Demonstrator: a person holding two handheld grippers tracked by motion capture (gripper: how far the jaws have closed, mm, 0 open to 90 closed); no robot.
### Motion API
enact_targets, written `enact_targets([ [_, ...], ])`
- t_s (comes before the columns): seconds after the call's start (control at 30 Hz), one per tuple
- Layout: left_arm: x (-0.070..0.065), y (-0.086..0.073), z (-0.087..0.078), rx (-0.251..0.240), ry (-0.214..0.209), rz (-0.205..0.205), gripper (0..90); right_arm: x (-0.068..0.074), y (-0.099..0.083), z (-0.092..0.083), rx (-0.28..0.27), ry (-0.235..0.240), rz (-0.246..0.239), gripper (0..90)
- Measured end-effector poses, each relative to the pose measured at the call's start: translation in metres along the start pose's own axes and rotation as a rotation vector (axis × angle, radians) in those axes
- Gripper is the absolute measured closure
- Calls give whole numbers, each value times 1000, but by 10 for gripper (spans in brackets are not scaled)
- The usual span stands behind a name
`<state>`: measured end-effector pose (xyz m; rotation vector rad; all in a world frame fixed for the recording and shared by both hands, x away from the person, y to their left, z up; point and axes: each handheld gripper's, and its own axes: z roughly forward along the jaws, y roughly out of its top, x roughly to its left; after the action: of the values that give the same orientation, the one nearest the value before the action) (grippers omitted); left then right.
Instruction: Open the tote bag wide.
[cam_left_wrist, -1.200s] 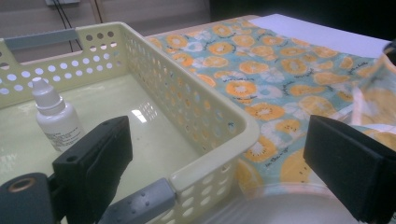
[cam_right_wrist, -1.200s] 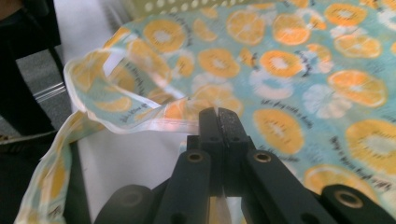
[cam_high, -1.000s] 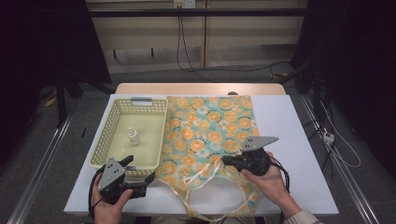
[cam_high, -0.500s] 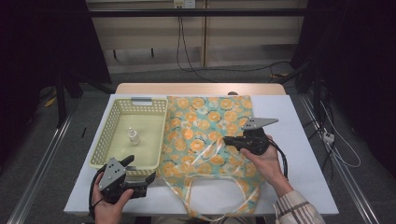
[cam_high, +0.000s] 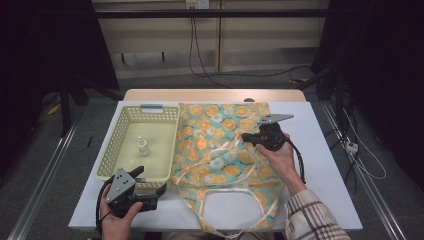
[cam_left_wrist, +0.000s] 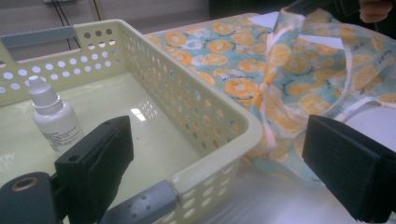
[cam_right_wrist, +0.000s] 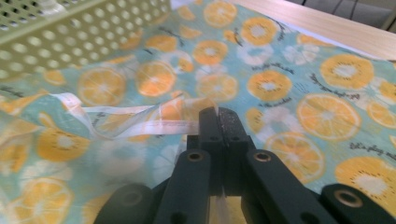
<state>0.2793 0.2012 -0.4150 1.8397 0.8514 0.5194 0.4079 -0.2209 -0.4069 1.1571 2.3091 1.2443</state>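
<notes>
Left gripper (cam_high: 161, 191): sitting at the near left corner of the tabletop, just before the near wall of the basket (cam_high: 111, 159); its jaws are standing wide apart with nothing between them, 1 pad (cam_left_wrist: 95, 161) framing the basket's near corner in the left gripper view.

Bag (cam_high: 220, 130): lying flat along the middle of the tabletop, its long axis running from the near edge to the far edge, its mouth and looped handles facing the near edge and hanging slightly over it.

Handle (cam_right_wrist: 140, 116): the pale strap is being lifted off the orange-print cloth; in the right gripper view it is running leftward from the jaw tips.

Right gripper (cam_high: 247, 138): working over the right half of the bag, its jaws pressed together and pinching the handle; the tips are pointing toward the basket.

Key relation: the strap is stretching from the right gripper toward the bag's middle and the basket side, so I judge any further pull is lifting the top layer and opening the mouth; the right hand (cam_high: 276, 155) is already on the bag, while the left gripper is waiting near the mouth's left corner, the closer tool for the second handle.

Bottle (cam_high: 143, 146): 1 small white dropper bottle is standing upright inside the basket, toward its middle.

Basket: occupying the left side of the tabletop, its right wall touching the bag's left edge.
</notes>
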Motion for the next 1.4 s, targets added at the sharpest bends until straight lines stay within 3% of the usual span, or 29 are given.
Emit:
enact_targets([
  [0.2, 1, 0, -1, 2, -1, 11, 84, -9, -12, 18, 45, -2, 25, 900],
  [0.33, 1, 0, -1, 1, -5, 8, 84, -7, -15, 23, 65, 14, 15, 833],
  [0.4, 1, 0, -1, 1, -5, 8, 84, -6, -16, 23, 70, 15, 11, 764],
  [0.53, 0, 0, -1, 1, -8, 10, 84, -6, -15, 17, 66, -5, 49, 509],
  [0.73, 0, -1, -2, -2, -8, 14, 82, 1, -15, 7, 95, 11, 32, 321],
  [0.9, 0, -1, -1, 1, -21, 21, 82, 12, -21, -4, 84, -2, 9, 186],
  [1.07, 0, -1, -1, 1, -18, 22, 82, 27, -27, -16, 63, 22, -21, 149],
  [1.2, 0, 0, -1, -1, -20, 25, 82, 44, -35, -21, 78, 68, -71, 248],
  [1.4, 0, 0, -2, -7, -21, 28, 82, 63, -44, -16, 84, 94, -126, 274],
])
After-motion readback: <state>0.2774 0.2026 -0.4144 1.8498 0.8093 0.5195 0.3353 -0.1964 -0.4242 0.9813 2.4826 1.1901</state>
